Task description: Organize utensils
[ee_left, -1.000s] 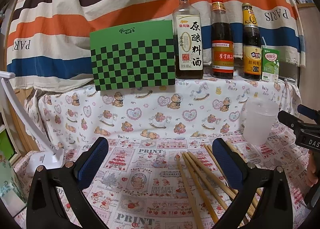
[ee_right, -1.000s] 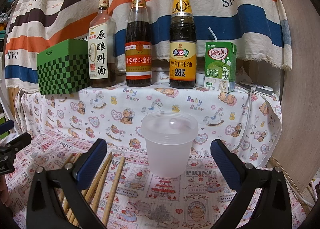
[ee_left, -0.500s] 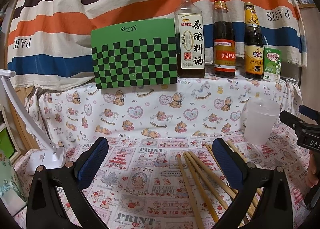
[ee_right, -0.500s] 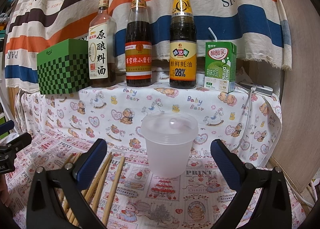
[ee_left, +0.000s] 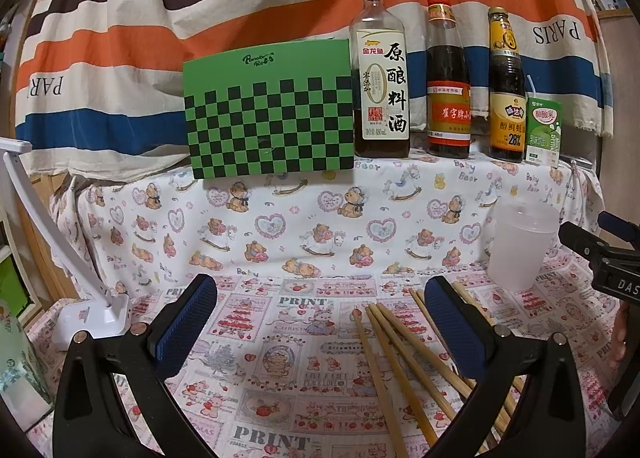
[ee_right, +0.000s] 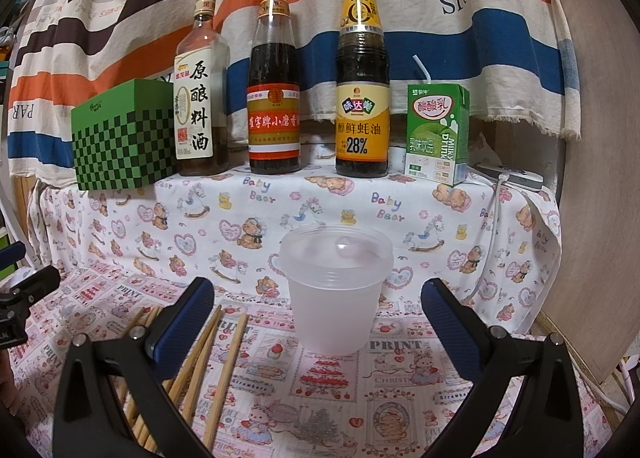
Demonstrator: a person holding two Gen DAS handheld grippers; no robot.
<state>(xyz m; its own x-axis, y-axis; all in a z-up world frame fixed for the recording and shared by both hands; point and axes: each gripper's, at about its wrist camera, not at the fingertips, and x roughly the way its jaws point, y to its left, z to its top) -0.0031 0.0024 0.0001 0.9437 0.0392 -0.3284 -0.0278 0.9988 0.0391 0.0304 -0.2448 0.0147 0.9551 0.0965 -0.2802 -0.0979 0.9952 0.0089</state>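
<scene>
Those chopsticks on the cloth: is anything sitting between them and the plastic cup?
Nothing visible does. The chopsticks lie loose on the tablecloth just left of the empty cup, with only bare cloth between them.

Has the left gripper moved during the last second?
Yes. The left gripper drifted slightly left: the green checkered box now sits further right in its view.

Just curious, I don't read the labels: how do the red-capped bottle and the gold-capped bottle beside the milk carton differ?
The red-capped bottle has a red cap and a red-orange label; the gold-capped bottle has a gold cap and a yellow label reading 28%. The red-capped bottle's neck is clear above its dark fill; the gold-capped one looks dark up to its yellow neck wrap. Both stand upright on the raised shelf, holding dark liquid.
</scene>
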